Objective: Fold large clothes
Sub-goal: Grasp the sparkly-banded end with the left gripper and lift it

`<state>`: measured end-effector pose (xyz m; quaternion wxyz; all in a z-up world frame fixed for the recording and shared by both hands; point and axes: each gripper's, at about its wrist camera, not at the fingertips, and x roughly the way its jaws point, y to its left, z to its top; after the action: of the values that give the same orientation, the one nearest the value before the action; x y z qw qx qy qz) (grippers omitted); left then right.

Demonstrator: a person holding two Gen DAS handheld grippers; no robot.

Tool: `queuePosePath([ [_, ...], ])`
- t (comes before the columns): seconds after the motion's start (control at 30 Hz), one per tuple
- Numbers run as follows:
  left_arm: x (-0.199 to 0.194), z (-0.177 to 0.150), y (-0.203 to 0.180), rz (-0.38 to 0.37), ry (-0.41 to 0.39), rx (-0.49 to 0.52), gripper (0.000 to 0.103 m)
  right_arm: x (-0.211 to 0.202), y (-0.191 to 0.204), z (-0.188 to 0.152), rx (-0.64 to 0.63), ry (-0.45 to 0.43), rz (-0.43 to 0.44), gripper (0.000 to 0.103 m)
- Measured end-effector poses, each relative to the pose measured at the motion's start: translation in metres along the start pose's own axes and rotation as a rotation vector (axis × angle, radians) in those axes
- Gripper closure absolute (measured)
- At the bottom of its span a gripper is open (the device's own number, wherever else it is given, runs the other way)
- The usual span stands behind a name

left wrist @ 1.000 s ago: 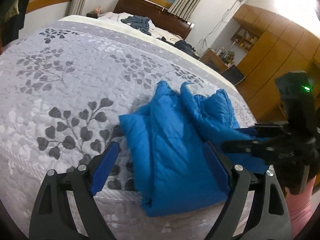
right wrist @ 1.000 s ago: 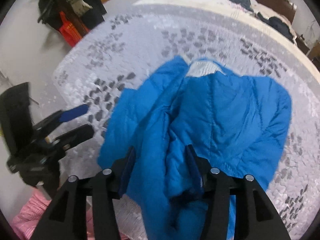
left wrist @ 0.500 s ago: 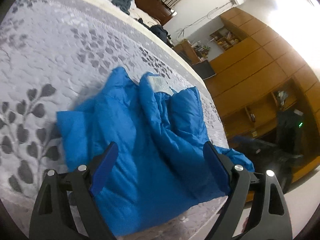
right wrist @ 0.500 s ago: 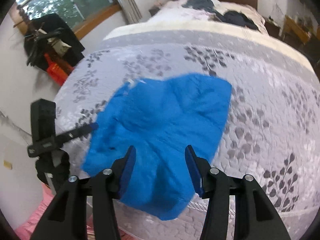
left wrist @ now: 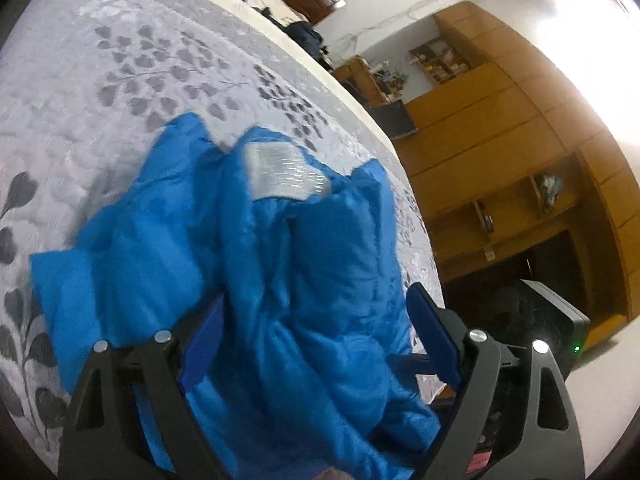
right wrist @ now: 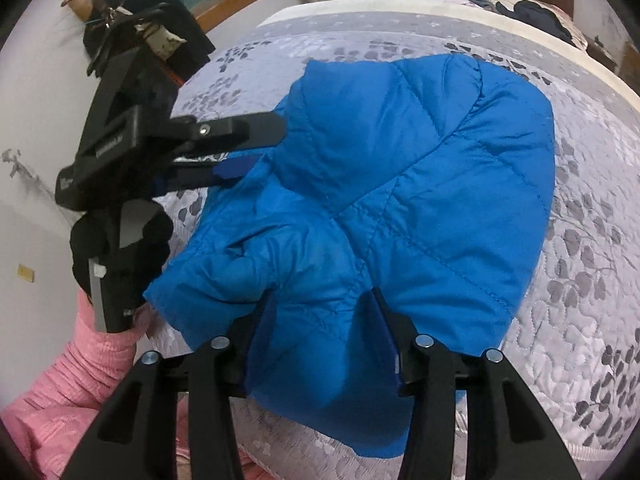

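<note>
Slippage risk: we have both tongs gaping around puffy jacket (right wrist: 400, 184) at the bed's (right wrist: 580, 240) near edge. Left tongs (left wrist: 316, 344) and right tongs (right wrist: 320, 336) grip nothing, so bulk may unfold.

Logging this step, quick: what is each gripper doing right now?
Left gripper: open, jaws straddling the blue jacket.
Right gripper: open, jacket fabric between its jaws.
</note>
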<state>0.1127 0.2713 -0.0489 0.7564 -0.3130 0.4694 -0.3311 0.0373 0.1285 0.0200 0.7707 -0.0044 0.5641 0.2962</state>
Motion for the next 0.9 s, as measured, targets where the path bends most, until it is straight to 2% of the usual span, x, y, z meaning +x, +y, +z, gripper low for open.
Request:
queuePosePath([
  [0.2,0.014,0.008,-0.013,-0.051,0.029,0.052,0.019,-0.001,-0.006,-0.004,-0.008,-0.012,0.028,0.054],
  [0.33,0.038,0.02,-0.013,0.032,0.083,0.071,0.02,-0.005,-0.006,-0.01,-0.008,-0.018,0.034,0.054],
  [0.37,0.043,0.021,-0.012,0.057,0.089,0.074,0.024,-0.006,-0.007,-0.011,-0.006,-0.019,0.036,0.054],
  [0.43,0.05,0.024,-0.013,0.101,0.095,0.087,0.04,-0.009,-0.008,-0.013,-0.006,-0.028,0.035,0.054],
  [0.47,0.052,0.024,-0.012,0.107,0.094,0.087,0.043,-0.01,-0.009,-0.014,-0.003,-0.038,0.032,0.054],
  [0.63,0.055,0.022,-0.011,0.094,0.057,0.084,0.072,-0.024,-0.017,-0.025,0.028,-0.083,0.07,0.051],
  [0.73,0.052,0.021,-0.013,0.066,0.03,0.079,0.08,-0.042,-0.024,-0.034,0.045,-0.133,0.067,0.047],
  [0.9,0.035,0.017,-0.032,-0.003,-0.011,0.124,0.085,-0.076,-0.057,-0.052,0.128,-0.238,0.045,0.042],
])
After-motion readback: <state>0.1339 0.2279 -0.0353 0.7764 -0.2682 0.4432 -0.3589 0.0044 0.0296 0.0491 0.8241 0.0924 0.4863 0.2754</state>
